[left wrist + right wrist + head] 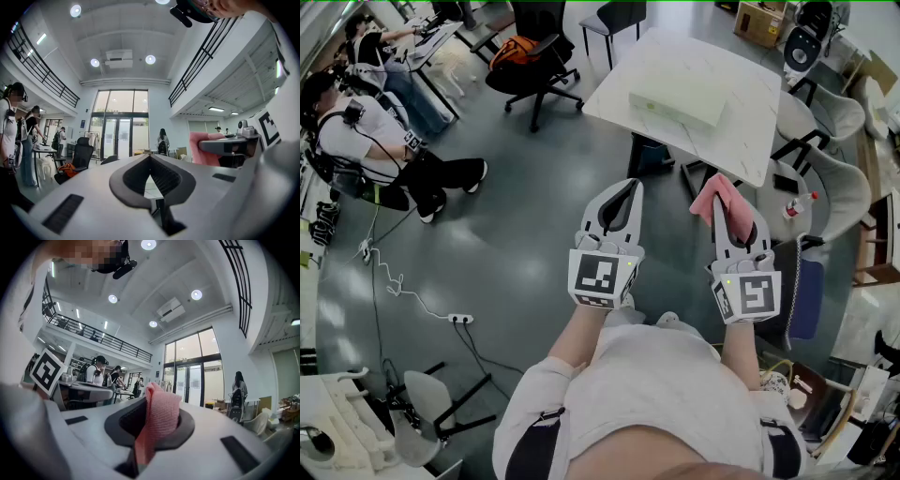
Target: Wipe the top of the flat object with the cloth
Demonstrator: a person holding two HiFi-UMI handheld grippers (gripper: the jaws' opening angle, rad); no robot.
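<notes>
A flat white box [675, 109] lies on the white marble table [722, 75] ahead of me. A pink cloth [720, 202] is pinched in my right gripper [733, 217], held in the air short of the table's near edge; it sticks up between the jaws as a folded pink strip [157, 420]. My left gripper [619, 208] hangs level beside it over the grey floor, jaws shut with nothing between them [151, 171]. The pink cloth [206, 149] and right gripper also show at the right of the left gripper view.
A black office chair [534, 70] with an orange bag stands left of the table. People sit at a desk at far left [366, 141]. Grey chairs and a small table with a bottle [797, 204] stand to the right. A power strip and cable [455, 319] lie on the floor.
</notes>
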